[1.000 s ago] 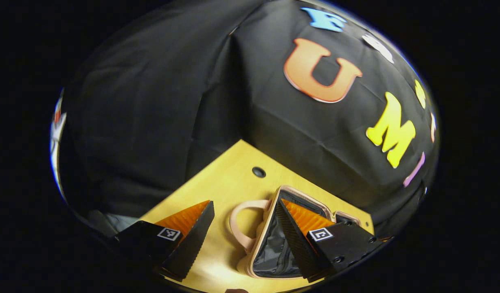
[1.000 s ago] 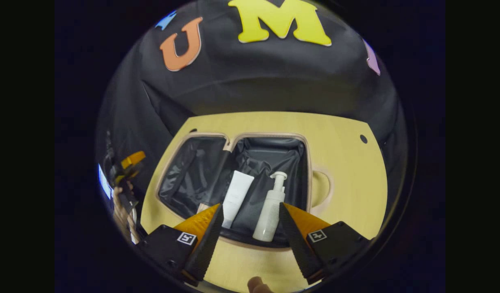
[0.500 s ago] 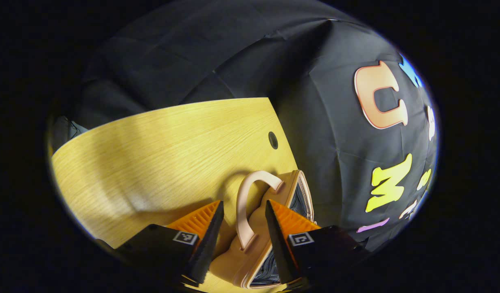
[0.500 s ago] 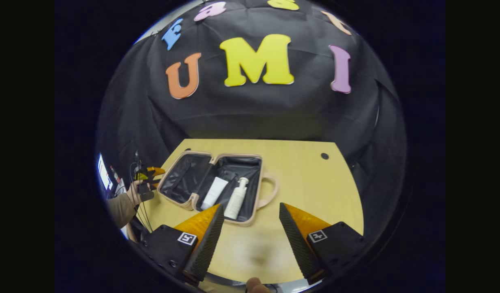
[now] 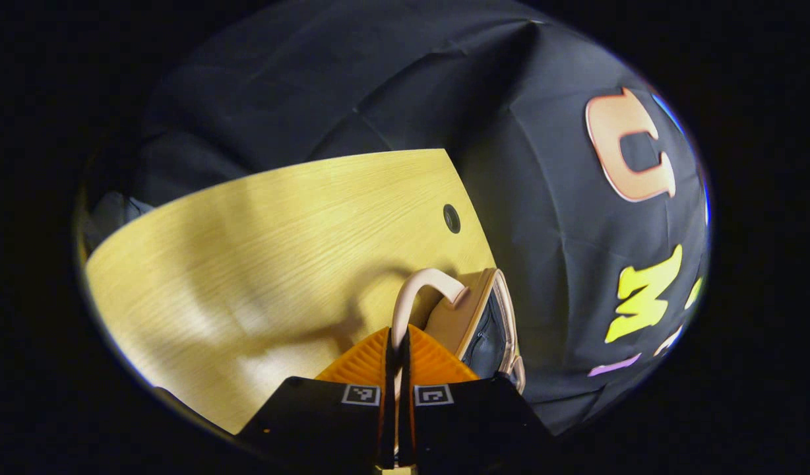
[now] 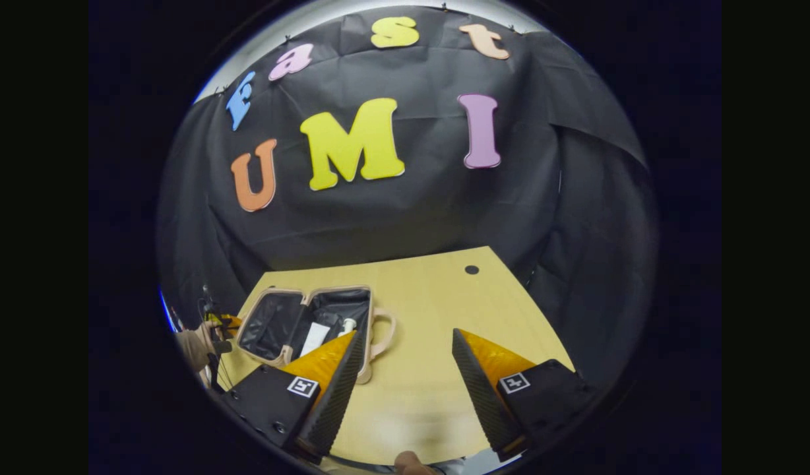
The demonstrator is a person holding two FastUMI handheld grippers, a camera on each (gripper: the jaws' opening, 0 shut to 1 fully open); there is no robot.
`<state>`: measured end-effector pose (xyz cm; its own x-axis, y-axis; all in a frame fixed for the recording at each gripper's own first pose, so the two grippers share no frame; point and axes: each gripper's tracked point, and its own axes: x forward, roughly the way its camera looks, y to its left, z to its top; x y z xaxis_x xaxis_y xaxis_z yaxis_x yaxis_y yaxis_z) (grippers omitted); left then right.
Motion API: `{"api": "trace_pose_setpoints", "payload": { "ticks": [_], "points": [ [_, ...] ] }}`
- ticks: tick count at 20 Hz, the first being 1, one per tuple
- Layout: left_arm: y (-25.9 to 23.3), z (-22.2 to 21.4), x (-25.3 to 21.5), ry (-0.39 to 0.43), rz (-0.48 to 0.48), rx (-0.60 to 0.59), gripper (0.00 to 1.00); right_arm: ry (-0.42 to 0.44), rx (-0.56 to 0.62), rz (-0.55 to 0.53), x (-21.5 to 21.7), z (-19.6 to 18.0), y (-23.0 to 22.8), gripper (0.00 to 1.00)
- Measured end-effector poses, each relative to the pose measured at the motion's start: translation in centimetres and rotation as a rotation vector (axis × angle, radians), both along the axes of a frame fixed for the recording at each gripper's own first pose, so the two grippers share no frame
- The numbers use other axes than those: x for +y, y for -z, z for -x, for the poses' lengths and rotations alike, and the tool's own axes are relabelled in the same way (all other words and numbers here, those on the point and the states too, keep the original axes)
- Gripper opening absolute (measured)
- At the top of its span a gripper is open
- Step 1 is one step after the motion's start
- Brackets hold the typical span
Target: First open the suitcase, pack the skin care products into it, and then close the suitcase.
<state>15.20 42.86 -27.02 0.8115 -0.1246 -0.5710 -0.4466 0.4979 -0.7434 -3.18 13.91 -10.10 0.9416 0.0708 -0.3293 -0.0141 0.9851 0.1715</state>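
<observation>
Suitcase point(image 6: 304, 321) was seen lying open on wooden table point(image 6: 438, 297), dark lining exposed. Tube point(image 6: 314, 337) and pump bottle point(image 6: 347, 324) were seen inside suitcase half nearer handle point(image 5: 418, 293). Left gripper point(image 5: 398, 343) was clamped on handle, both fingers pressed against it. Right gripper point(image 6: 405, 369) was held wide apart, nothing gripped, near handle side of suitcase, above table.
</observation>
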Motion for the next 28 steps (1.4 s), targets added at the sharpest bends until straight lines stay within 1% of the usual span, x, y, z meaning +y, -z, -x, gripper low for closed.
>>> {"api": "trace_pose_setpoints", "payload": {
  "ticks": [2,3,4,5,6,7,9,10,11,14,16,19,21,22,23,24,25,26,28],
  "points": [
    [-3.8,-0.5,-0.2,0.023,-0.112,-0.031,0.04,0.009,-0.022,-0.007,-1.1,-0.1,-0.2,0.81],
    [-6.0,-0.7,-0.5,0.04,-0.169,-0.052,0.03,0.015,-0.027,-0.006,-1.8,-0.1,-0.1,0.77],
    [-7.9,-0.7,-1.0,0.055,-0.236,-0.071,0.03,0.012,-0.037,-0.01,-2.3,-0.2,-0.2,0.77],
    [-10.0,-0.9,-1.6,0.069,-0.3,-0.09,0.03,0.006,-0.042,-0.012,-2.8,-0.2,-0.4,0.81],
    [-12.0,-1.2,-2.5,0.081,-0.363,-0.113,0.03,0.001,-0.05,-0.012,-3.6,-0.3,-0.5,0.77],
    [-14.0,-1.4,-3.6,0.097,-0.421,-0.132,0.03,-0.006,-0.059,-0.01,-4.4,-0.4,-0.6,0.77],
    [-17.5,-1.5,-6.4,0.129,-0.539,-0.166,0.03,-0.022,-0.079,0.0,-6.3,-0.5,-1.1,0.77],
    [-18.9,-1.6,-8.1,0.138,-0.583,-0.182,0.03,-0.028,-0.09,0.007,-7.4,-0.7,-1.3,0.77],
    [-20.7,-1.6,-9.8,0.141,-0.618,-0.204,0.03,-0.039,-0.099,0.012,-8.5,-0.9,-1.6,0.8],
    [-23.7,-0.7,-15.6,0.15,-0.722,-0.239,0.03,-0.079,-0.098,0.008,-12.0,-1.9,-1.6,0.81],
    [-24.8,-0.2,-19.3,0.169,-0.794,-0.252,0.03,-0.102,-0.09,0.004,-14.4,-2.4,-1.4,0.81],
    [-25.2,0.5,-25.4,0.191,-0.847,-0.26,0.03,-0.12,-0.094,0.019,-18.1,-2.9,-1.2,0.8],
    [-24.2,1.2,-29.9,0.192,-0.865,-0.242,0.03,-0.132,-0.104,0.042,-20.3,-2.7,-1.4,0.81],
    [-23.8,1.0,-32.0,0.205,-0.868,-0.244,0.03,-0.147,-0.113,0.046,-21.0,-2.4,-1.5,0.77],
    [-23.1,1.0,-34.7,0.224,-0.87,-0.247,0.03,-0.16,-0.12,0.054,-21.7,-2.3,-1.4,0.81],
    [-22.0,0.8,-37.0,0.243,-0.874,-0.241,0.03,-0.165,-0.125,0.07,-22.6,-2.0,-1.1,0.77],
    [-20.8,0.3,-39.1,0.265,-0.887,-0.223,0.03,-0.166,-0.131,0.08,-23.6,-1.8,-0.9,0.81],
    [-19.7,0.3,-40.7,0.274,-0.911,-0.204,0.03,-0.17,-0.128,0.076,-24.4,-1.4,-0.7,0.81],
    [-17.8,-0.3,-43.1,0.283,-0.992,-0.173,0.04,-0.174,-0.099,0.054,-25.8,-0.4,0.6,0.81]
  ]
}}
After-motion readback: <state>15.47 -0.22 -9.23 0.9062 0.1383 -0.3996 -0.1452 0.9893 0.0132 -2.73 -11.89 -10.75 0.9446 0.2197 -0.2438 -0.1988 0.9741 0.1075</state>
